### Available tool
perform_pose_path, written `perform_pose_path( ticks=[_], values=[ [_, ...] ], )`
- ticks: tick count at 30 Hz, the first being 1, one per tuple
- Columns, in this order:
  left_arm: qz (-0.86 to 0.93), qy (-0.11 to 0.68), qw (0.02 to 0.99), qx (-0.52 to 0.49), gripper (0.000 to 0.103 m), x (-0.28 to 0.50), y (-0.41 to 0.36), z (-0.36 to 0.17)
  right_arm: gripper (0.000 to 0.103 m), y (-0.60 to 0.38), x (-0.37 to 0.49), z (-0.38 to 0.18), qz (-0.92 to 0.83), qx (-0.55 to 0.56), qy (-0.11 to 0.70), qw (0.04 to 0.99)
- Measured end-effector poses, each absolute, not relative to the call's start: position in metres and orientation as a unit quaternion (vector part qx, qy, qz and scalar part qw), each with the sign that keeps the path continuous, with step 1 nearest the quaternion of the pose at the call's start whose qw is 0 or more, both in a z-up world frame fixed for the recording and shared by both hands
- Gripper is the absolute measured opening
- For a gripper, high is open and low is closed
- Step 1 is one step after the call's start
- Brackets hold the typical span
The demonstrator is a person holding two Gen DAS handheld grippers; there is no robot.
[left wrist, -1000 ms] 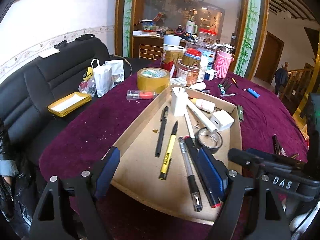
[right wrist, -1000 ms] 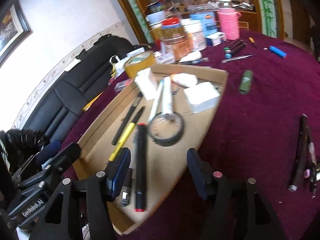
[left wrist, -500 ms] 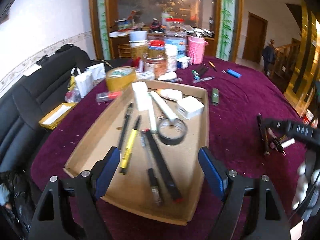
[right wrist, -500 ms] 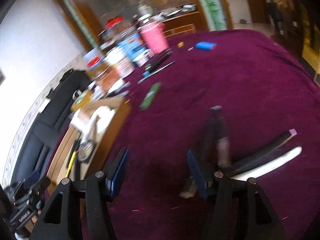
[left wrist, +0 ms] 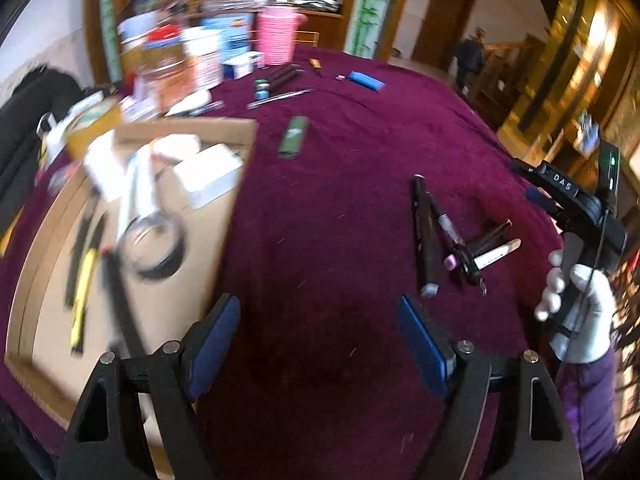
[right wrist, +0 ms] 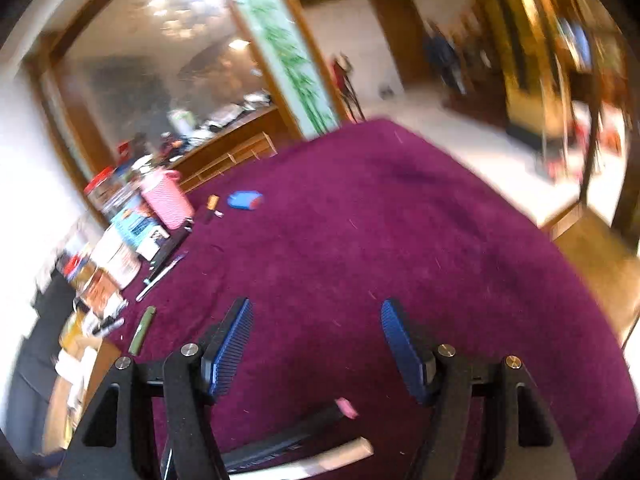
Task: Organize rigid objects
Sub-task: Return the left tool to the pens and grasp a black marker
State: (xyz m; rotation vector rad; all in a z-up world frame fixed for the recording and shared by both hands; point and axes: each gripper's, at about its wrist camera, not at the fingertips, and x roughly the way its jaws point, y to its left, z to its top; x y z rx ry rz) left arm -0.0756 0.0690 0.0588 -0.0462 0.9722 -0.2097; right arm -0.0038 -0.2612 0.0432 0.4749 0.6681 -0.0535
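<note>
Pens (left wrist: 448,236) lie in a loose pile on the right of the maroon tabletop (left wrist: 340,184), well apart from the cardboard tray (left wrist: 192,280) at left. Left hand-held gripper (left wrist: 320,344) hangs wide and empty over bare cloth. Right hand-held gripper (right wrist: 316,344), jaws opening, holds nothing; pens lie just beneath it.

Maroon-clothed table (left wrist: 340,184) carries cardboard tray (left wrist: 224,216), pens (left wrist: 428,240), jars (left wrist: 200,60).
</note>
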Motion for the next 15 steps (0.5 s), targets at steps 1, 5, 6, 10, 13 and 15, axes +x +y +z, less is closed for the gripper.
perform_pose_path(
  ticks=[1,5,6,10,13,15],
  values=[
    [-0.104,0.465,0.879,-0.011,0.080,-0.070,0.059,0.056,0.071,-0.267,-0.002,0.039,-0.017,0.253,0.334,0.908],
    [-0.136,0.472,0.871,0.014,0.080,-0.046,0.017,0.039,0.071,-0.270,0.000,0.035,-0.002,0.276,0.343,0.898],
    [-0.144,0.472,0.869,0.018,0.080,-0.044,0.008,0.036,0.071,-0.268,0.000,0.035,0.002,0.277,0.343,0.898],
    [-0.146,0.471,0.870,0.025,0.070,-0.039,-0.004,0.028,0.071,-0.262,0.000,0.032,0.014,0.277,0.353,0.893],
    [-0.156,0.472,0.867,0.020,0.068,-0.033,-0.010,0.024,0.071,-0.261,0.001,0.029,0.021,0.284,0.359,0.889],
    [-0.156,0.464,0.871,0.035,0.061,-0.029,-0.015,0.022,0.071,-0.262,0.001,0.028,0.024,0.285,0.361,0.887]
  ],
)
